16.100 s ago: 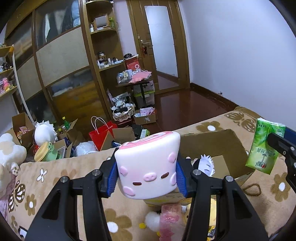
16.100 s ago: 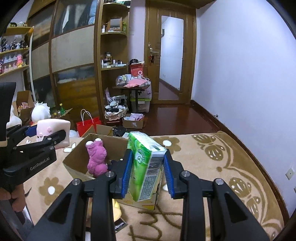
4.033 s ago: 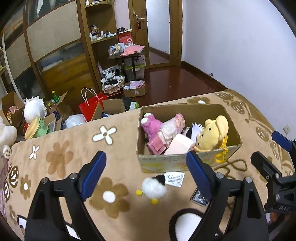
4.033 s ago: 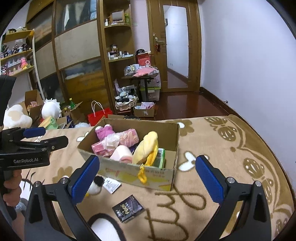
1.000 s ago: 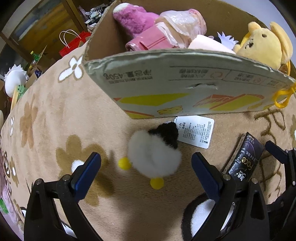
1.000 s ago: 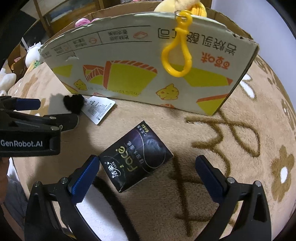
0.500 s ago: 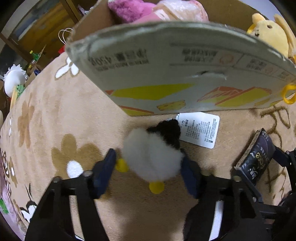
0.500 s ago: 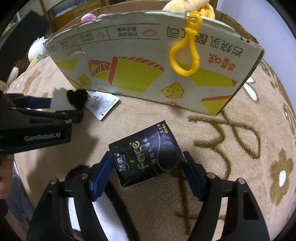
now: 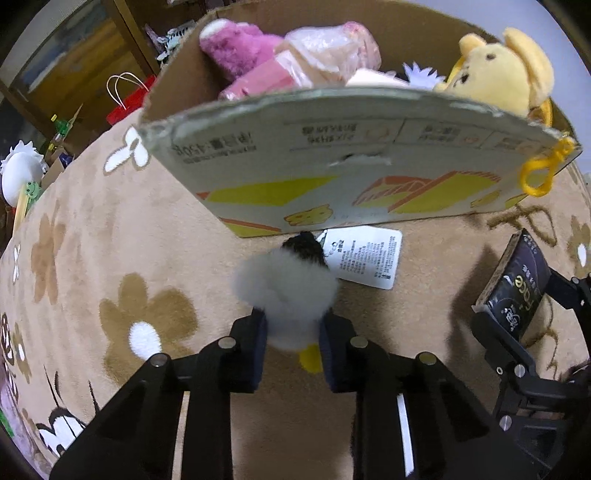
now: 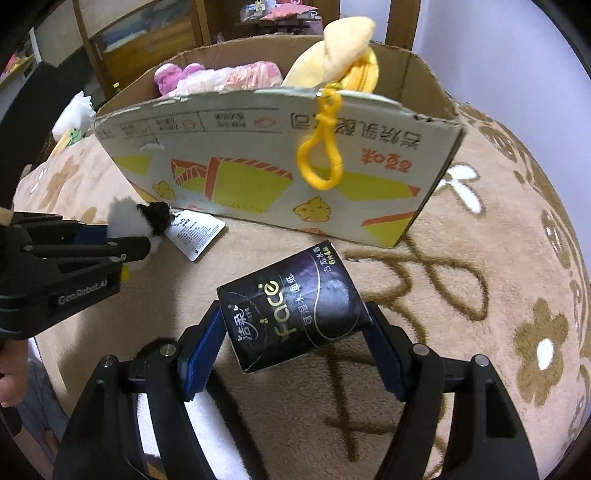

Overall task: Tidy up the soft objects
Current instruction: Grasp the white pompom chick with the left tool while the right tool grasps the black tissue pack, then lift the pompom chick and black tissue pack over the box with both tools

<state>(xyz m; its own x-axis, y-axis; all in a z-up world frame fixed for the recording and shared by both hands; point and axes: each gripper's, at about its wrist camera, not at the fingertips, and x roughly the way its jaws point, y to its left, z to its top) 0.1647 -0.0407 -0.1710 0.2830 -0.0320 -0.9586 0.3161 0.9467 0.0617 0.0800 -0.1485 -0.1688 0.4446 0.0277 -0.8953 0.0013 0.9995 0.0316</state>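
My left gripper (image 9: 291,338) is shut on a white fluffy plush (image 9: 284,291) with a black head, yellow feet and a white paper tag (image 9: 364,256), held just in front of the cardboard box (image 9: 332,147). It also shows in the right wrist view (image 10: 129,221). My right gripper (image 10: 295,339) is shut on a black tissue pack (image 10: 295,314), lifted off the blanket; the pack also shows in the left wrist view (image 9: 515,284). The box (image 10: 258,147) holds a pink plush (image 9: 240,48), a wrapped pink item (image 9: 321,55) and a yellow bear (image 9: 498,77) with a yellow clip (image 10: 323,147) hanging over the front wall.
The box stands on a tan blanket with flower patterns (image 9: 110,258). Beyond the blanket's far edge are a red bag (image 9: 125,99), a white plush (image 9: 18,173) and wooden cabinets (image 10: 147,33). The left gripper's body (image 10: 55,258) is at the left of the right wrist view.
Both grippers closed: the left on the white plush, the right on the black tissue pack. Both items have since risen slightly off the blanket, in front of the box.
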